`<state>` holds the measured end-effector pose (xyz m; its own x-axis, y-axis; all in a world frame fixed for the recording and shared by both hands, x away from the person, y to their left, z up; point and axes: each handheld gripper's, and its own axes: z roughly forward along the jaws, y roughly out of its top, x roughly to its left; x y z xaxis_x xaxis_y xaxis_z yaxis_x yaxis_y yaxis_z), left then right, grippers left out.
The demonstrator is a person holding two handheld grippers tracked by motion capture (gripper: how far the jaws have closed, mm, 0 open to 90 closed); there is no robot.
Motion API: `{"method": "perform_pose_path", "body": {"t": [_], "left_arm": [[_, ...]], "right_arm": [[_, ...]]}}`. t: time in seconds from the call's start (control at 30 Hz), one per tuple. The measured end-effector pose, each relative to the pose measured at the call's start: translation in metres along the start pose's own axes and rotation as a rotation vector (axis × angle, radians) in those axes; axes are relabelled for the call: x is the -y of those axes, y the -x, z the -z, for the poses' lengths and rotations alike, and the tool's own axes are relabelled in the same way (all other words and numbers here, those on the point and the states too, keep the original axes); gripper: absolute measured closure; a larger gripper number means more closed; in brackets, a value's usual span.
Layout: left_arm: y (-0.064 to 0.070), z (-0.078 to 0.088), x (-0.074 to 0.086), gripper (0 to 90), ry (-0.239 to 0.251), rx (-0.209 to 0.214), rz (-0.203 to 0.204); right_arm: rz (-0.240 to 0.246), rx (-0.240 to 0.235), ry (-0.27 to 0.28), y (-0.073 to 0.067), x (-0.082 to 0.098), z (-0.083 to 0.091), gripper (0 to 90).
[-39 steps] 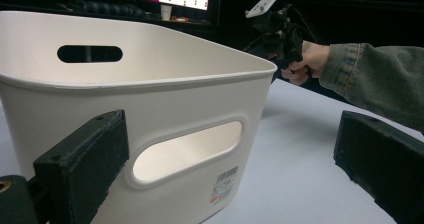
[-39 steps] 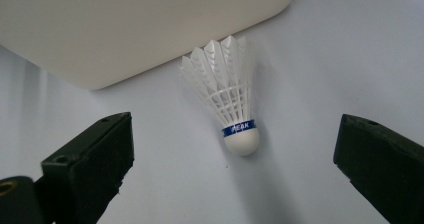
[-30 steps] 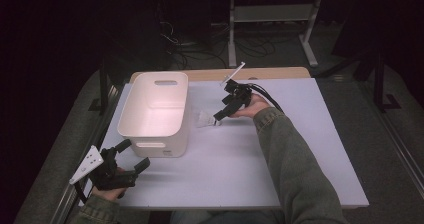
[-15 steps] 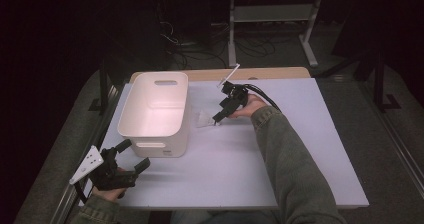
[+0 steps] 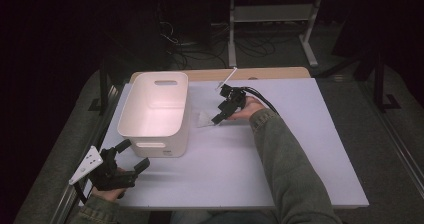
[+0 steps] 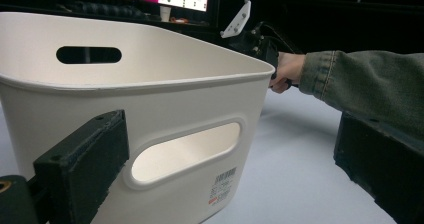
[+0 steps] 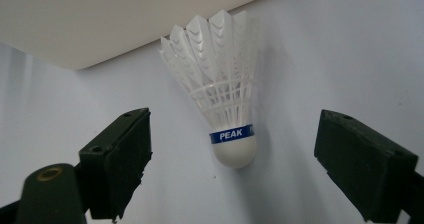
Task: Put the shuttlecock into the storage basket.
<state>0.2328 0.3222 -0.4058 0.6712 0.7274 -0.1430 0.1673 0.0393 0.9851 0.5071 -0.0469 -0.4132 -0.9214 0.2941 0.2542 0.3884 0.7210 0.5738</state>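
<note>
So, left to right as we read it:
Left gripper (image 5: 131, 156): we see it at the table's near-left corner, held low by the left hand (image 5: 107, 189), pointing at the bin's near end. Jaws wide apart, nothing between them; in the left gripper view they frame the bin's near wall without touching it.
Bin (image 5: 134, 129): white plastic, upright on the table, left of centre, handle slots in both short ends. Barcode label near the bottom of the near wall in the left gripper view. We see nothing inside it.
Table (image 5: 300, 149): pale top, wooden strip along the far edge.
Shuttlecock (image 7: 225, 91): white feathers, blue band reading PEAK, white cork. Lies on the table just beside the bin's right wall; in the right gripper view the feather tips reach the bin's base, contact we cannot tell. In the high view it is a pale patch (image 5: 204, 119) just off the right gripper's tips.
Right gripper (image 5: 218, 118): angled down at the shuttlecock from the right. Jaws have just been closing but stand well apart, cork between them, pads clear of it on both sides. Not gripped.
Right hand (image 5: 248, 107): on the gripper body, green sleeve (image 5: 287, 169) running back to the near edge.
</note>
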Motion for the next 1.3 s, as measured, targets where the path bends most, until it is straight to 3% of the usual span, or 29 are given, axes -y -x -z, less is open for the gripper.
{"method": "perform_pose_path", "body": {"t": [0.27, 0.8, 1.3], "left_arm": [[0.000, 0.000, 0.000, 0.8, -0.002, -0.001, 0.003], [0.001, 0.000, 0.000, 0.8, 0.002, -0.002, 0.004], [0.001, 0.000, 0.000, 0.8, -0.001, 0.000, 0.005]], "right_arm": [[0.025, 0.003, 0.010, 0.001, 0.002, -0.006, 19.4], [0.011, 0.007, -0.009, 0.006, 0.012, -0.013, 29.4], [0.053, 0.008, -0.024, 0.006, 0.012, -0.020, 40.2]]}}
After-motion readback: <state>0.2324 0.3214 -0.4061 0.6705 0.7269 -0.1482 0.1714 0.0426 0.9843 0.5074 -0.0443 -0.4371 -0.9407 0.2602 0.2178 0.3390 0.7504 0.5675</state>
